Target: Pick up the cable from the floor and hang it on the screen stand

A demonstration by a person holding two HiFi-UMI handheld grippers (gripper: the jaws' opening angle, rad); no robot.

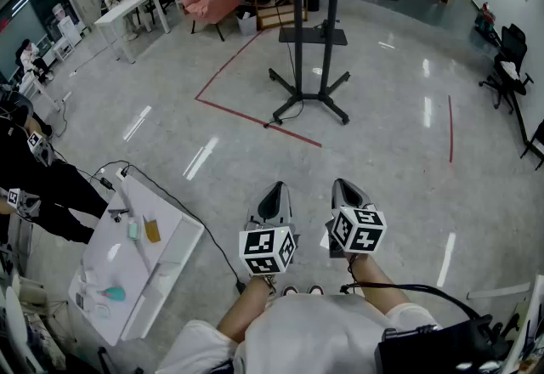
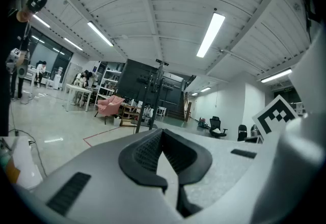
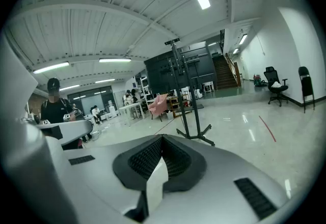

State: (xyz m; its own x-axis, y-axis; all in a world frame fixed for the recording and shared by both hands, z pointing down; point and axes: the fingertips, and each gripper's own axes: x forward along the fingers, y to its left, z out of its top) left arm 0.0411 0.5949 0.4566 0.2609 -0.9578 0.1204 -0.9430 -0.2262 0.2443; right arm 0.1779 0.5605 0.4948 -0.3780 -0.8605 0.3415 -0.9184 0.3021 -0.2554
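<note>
- Left gripper (image 1: 275, 191): jaws closed tip to tip, nothing between them; confirmed in the left gripper view (image 2: 162, 132).
- Right gripper (image 1: 342, 187): jaws fully together and empty; the right gripper view (image 3: 162, 138) agrees.
- Both grippers are held side by side above the person's shoes, aimed at the screen stand (image 1: 308, 66), well apart from it.
- Black cable (image 1: 284, 115): thin, it drops along the stand post and loops onto the floor (image 1: 382, 134) by the front-left leg, at the red tape line (image 1: 246, 115).
- Second cable (image 1: 212, 240): runs from the white table (image 1: 174, 249) across the floor toward the person's feet.
</note>
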